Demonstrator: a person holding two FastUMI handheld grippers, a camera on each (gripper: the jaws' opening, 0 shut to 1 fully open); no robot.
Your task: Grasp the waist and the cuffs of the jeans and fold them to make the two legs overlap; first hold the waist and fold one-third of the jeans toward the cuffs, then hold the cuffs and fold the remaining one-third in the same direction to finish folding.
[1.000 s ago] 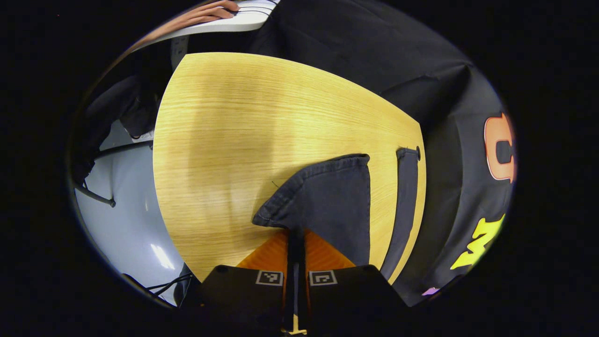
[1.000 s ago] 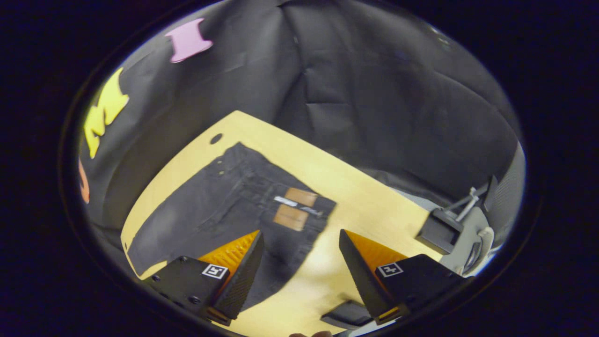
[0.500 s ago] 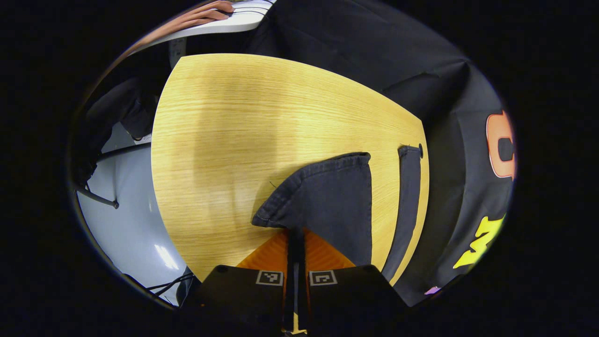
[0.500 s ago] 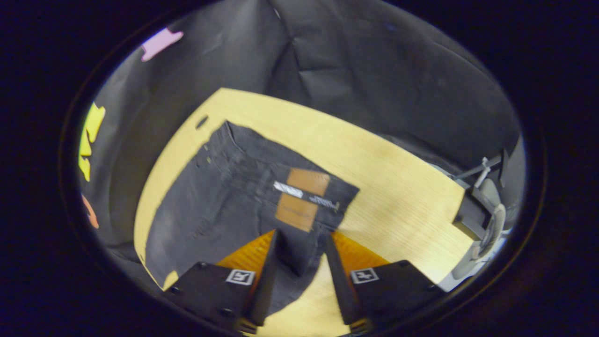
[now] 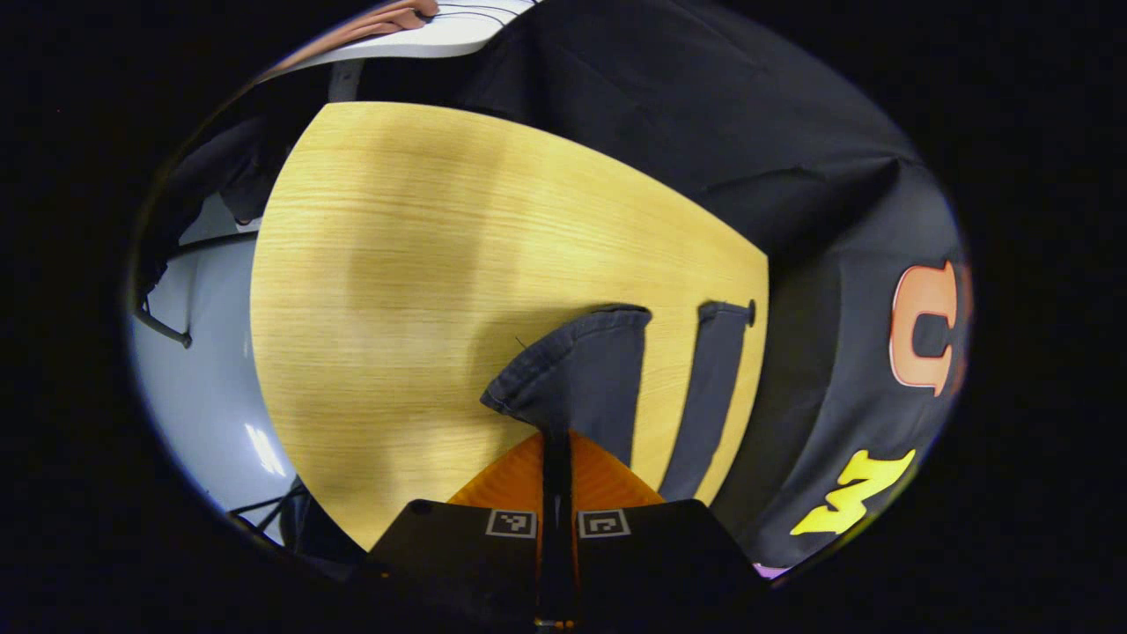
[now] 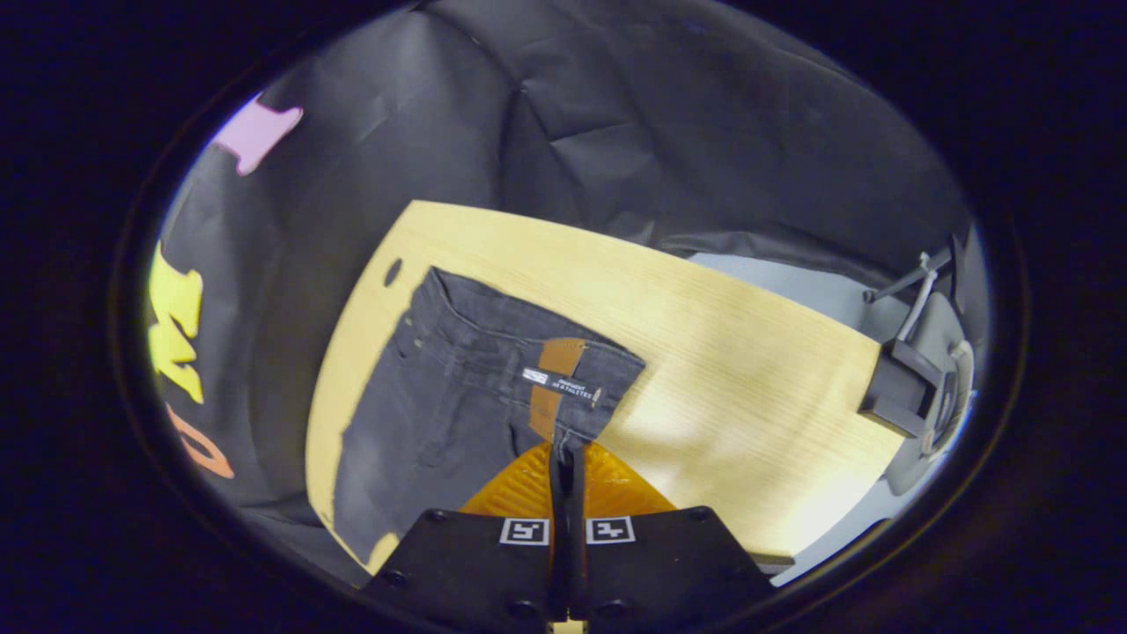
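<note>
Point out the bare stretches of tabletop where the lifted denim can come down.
Left gripper view: bare table runs from the held cuff to the far and left edges. Right gripper view: bare wood right of the waist, up to the edge. Crowded: the side where the jeans lie, by the cloth wall.

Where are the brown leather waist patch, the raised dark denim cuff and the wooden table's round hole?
brown leather waist patch (image 6: 553, 379), right gripper view, patch middle.
raised dark denim cuff (image 5: 577, 374), left gripper view, cuff fabric near its hem.
wooden table's round hole (image 6: 393, 271), right gripper view, hole centre.
</note>
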